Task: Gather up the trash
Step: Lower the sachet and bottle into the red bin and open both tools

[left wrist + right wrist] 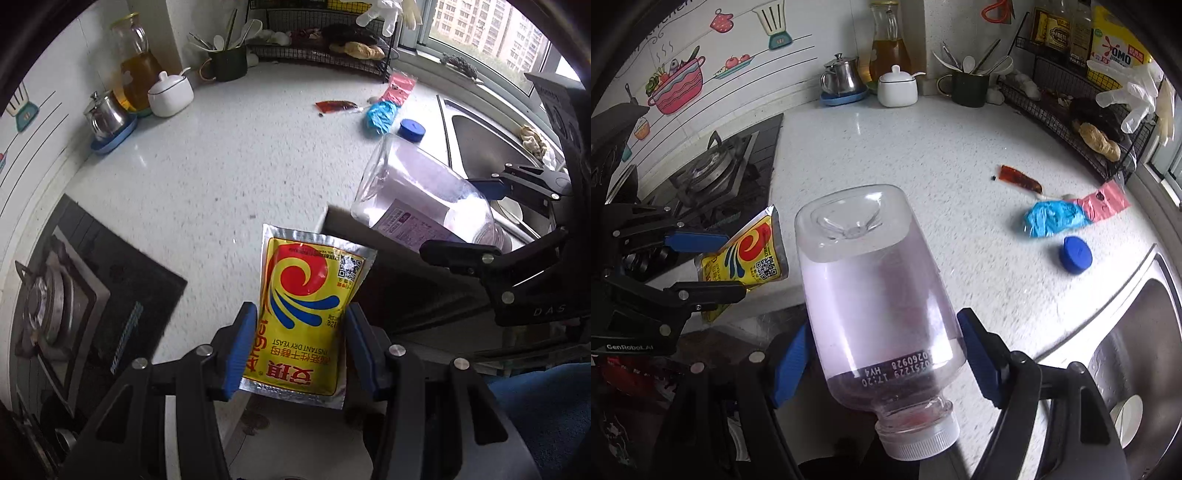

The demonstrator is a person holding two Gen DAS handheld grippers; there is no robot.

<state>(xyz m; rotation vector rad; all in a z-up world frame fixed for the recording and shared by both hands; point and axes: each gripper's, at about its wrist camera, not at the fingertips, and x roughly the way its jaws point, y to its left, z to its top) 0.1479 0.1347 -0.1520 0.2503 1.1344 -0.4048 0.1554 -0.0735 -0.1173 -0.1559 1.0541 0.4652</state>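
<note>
My left gripper (301,347) is shut on a yellow yeast packet (306,314), held upright above the counter's front edge; the same packet (746,254) shows at the left of the right wrist view. My right gripper (886,362) is shut on a clear empty plastic bottle (879,302), its base pointing away and its white cap toward the camera; the bottle (424,199) also hangs at the right in the left wrist view. On the white counter (221,166) lie a blue cap (1075,254), a crumpled blue bag (1052,218), a pink wrapper (1106,201) and a dark red sauce sachet (1021,178).
A gas stove (55,306) sits at the left, a steel sink (1137,332) at the right. Along the back stand a steel pot (840,79), an oil jug (888,48), a white sugar bowl (897,88), a utensil mug (967,86) and a black wire rack (1071,107) with gloves.
</note>
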